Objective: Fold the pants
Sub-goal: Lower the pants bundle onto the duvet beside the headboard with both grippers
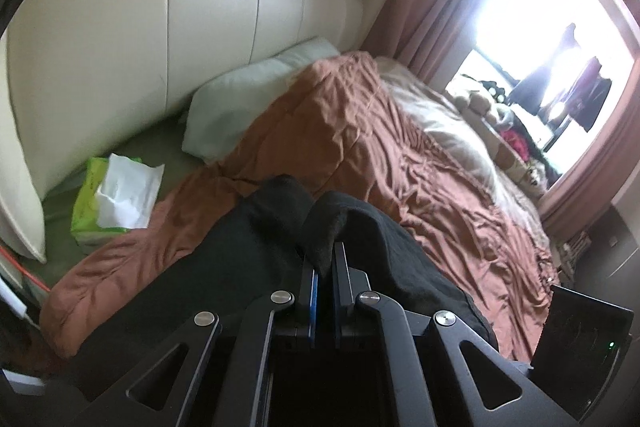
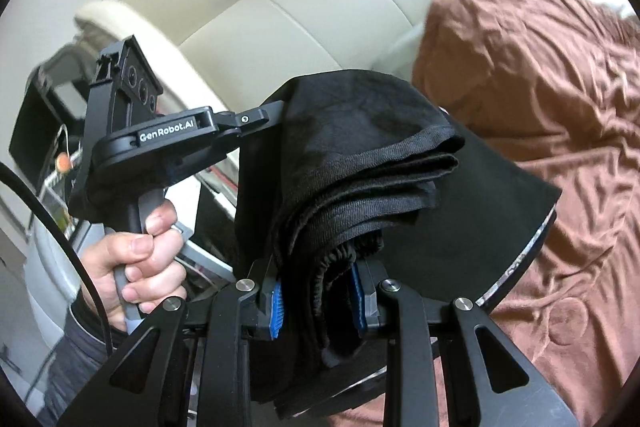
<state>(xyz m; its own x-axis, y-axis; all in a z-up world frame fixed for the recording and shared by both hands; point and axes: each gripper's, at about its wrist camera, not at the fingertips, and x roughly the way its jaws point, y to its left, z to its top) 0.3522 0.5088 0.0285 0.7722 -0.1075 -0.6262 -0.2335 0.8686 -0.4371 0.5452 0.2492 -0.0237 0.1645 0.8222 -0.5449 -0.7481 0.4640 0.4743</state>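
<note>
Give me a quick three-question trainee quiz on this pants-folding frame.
1. True or false: both hand-held grippers clamp the black pants.
2. Which lies on the green sheet by the headboard? A) tissue pack B) shoe C) book
3. What colour is the quilt under the pants?

Key:
1. True: left hand-held gripper and right hand-held gripper each grip fabric.
2. A, the tissue pack.
3. Brown: the quilt.

The right hand-held gripper (image 2: 318, 297) is squeezing a thick bunch of the black pants (image 2: 360, 163). The left hand-held gripper (image 2: 276, 115) is gripping the pants' far edge. A hand (image 2: 136, 259) is holding its handle. A brown blanket (image 2: 560, 87) is lying on the bed.
</note>
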